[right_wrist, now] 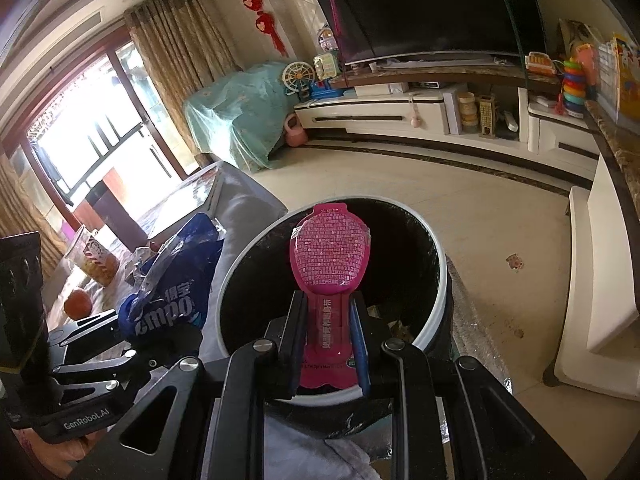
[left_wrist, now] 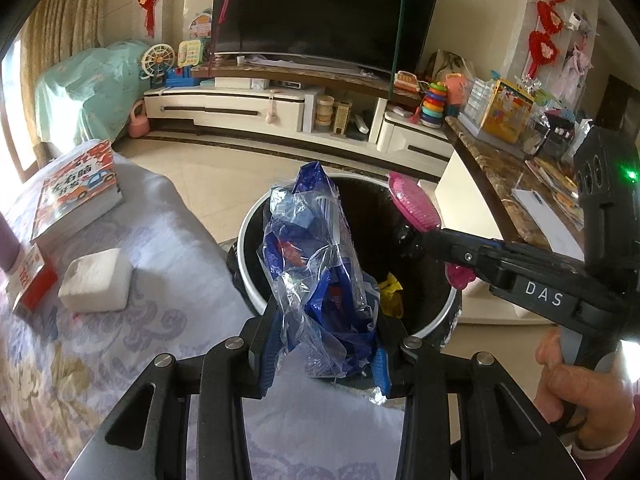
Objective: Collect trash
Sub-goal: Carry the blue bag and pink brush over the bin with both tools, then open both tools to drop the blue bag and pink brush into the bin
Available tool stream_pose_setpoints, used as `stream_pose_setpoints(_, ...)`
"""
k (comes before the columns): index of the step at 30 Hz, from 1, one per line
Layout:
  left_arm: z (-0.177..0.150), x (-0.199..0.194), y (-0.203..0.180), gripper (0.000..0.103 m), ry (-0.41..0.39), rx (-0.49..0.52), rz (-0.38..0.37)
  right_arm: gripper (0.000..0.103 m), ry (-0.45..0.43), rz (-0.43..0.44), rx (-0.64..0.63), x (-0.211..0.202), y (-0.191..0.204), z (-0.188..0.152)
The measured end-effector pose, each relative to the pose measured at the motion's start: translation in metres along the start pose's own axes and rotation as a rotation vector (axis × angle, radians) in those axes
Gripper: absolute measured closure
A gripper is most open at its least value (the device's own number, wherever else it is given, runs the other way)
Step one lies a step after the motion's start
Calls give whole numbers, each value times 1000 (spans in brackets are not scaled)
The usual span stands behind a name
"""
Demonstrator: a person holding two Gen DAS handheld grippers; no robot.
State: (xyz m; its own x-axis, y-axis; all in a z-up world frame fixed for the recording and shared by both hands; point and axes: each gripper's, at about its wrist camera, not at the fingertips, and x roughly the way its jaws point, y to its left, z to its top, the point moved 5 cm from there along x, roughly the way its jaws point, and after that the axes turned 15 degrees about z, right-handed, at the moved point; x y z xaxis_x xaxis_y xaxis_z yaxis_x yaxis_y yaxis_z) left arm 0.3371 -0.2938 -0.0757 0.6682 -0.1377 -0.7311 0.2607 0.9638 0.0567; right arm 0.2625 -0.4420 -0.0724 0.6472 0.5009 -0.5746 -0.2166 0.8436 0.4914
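Observation:
My left gripper (left_wrist: 326, 340) is shut on a crumpled blue and clear plastic wrapper (left_wrist: 320, 264), which stands up over the near rim of a round white-rimmed trash bin (left_wrist: 250, 280) lined with a black bag. My right gripper (right_wrist: 326, 320) is shut on the neck of a flat pink spoon-shaped pouch (right_wrist: 330, 252), held above the bin's (right_wrist: 438, 296) dark mouth. In the left wrist view the right gripper (left_wrist: 424, 238) reaches in from the right with the pink pouch (left_wrist: 414, 202) over the bin. The blue wrapper (right_wrist: 176, 280) and left gripper (right_wrist: 116, 332) show at the left of the right wrist view.
A table with a pale patterned cloth (left_wrist: 120, 340) carries a boxed book (left_wrist: 76, 192), a white tissue pack (left_wrist: 96, 280) and a red box (left_wrist: 34, 280). A marble-topped counter (left_wrist: 500, 176) stands right of the bin. A TV cabinet (left_wrist: 240, 108) lines the far wall. Yellow scraps (left_wrist: 390, 292) lie inside the bin.

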Motion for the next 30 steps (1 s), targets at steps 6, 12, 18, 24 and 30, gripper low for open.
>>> stream_pose_setpoints(6, 8, 11, -4, 67, 14, 3, 7, 82, 10, -3, -1, 6, -5, 5)
stream_pose_setpoints(12, 14, 21, -8, 67, 29, 3, 12, 82, 21, -6, 5, 13, -9, 9)
stream_pose_setpoints(18, 18, 27, -11, 66, 38, -1, 14, 82, 28, -11, 9, 17, -11, 11)
stream_pose_setpoints(24, 20, 31, -13, 66, 47, -1, 13, 82, 37, -13, 15, 22, -16, 13)
stream_pose_setpoints(30, 22, 37, -14, 64, 60, -2, 12, 82, 42, -19, 23, 26, -20, 15)
